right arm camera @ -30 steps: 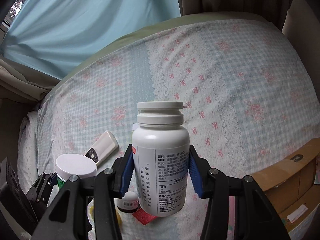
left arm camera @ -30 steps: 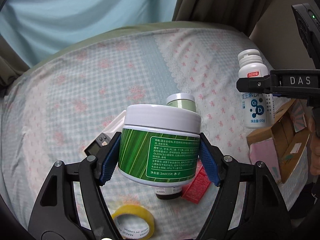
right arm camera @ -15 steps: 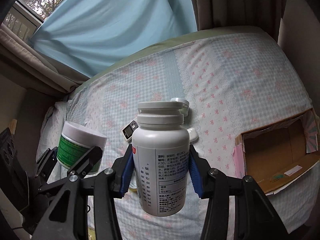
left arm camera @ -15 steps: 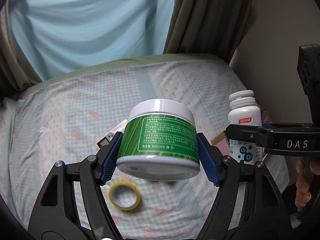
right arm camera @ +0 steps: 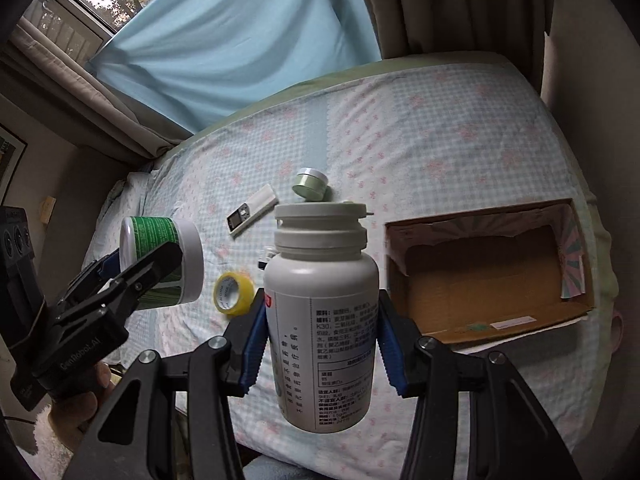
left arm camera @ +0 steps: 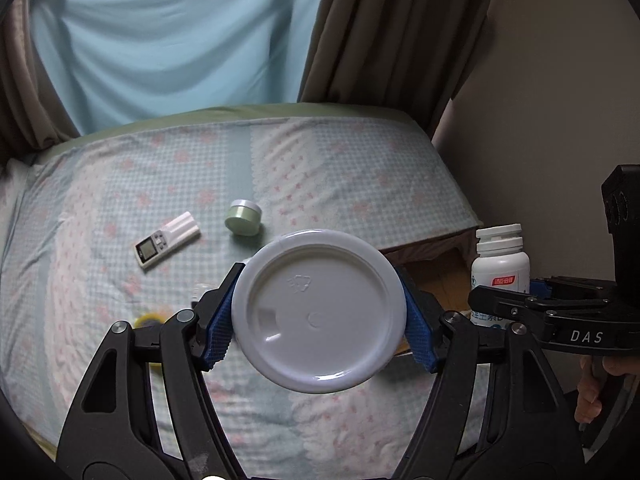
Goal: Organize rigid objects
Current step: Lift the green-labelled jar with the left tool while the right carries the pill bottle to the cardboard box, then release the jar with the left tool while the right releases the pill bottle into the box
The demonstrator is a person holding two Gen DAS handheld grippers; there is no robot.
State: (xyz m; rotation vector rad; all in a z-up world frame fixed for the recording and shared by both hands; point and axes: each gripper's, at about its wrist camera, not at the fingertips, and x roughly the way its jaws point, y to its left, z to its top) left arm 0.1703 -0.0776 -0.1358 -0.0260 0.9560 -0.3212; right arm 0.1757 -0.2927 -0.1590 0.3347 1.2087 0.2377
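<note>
The left claw [left arm camera: 319,322] clamps a wide green-labelled jar [left arm camera: 319,312] between its blue pads [left arm camera: 218,334], its jaws set fairly wide apart to span the tub and having just closed a little further on it. The jar is tipped so that its white base faces the left camera; in the right view it lies on its side in the air, white lid to the right. The right claw [right arm camera: 322,338] is drawn in narrower, both pads pressed on the sides of an upright white pill bottle [right arm camera: 322,320] with a white cap.

On the bed [right arm camera: 460,128] lie one white remote control [right arm camera: 253,209], one small pale green pot [right arm camera: 311,185] tipped on its side, one roll of yellow tape [right arm camera: 234,293] and one small item half hidden behind the bottle. One open cardboard box [right arm camera: 488,276] sits on the bed to the right of the bottle, a slip of paper on its floor. Two claws, two held containers.

A second ago the jar stood label-on to the left camera with its lid on top, low over the clutter; now both claws are higher and further back, more of the bed and the blue curtain [left arm camera: 168,40] show, and the box is seen whole.
</note>
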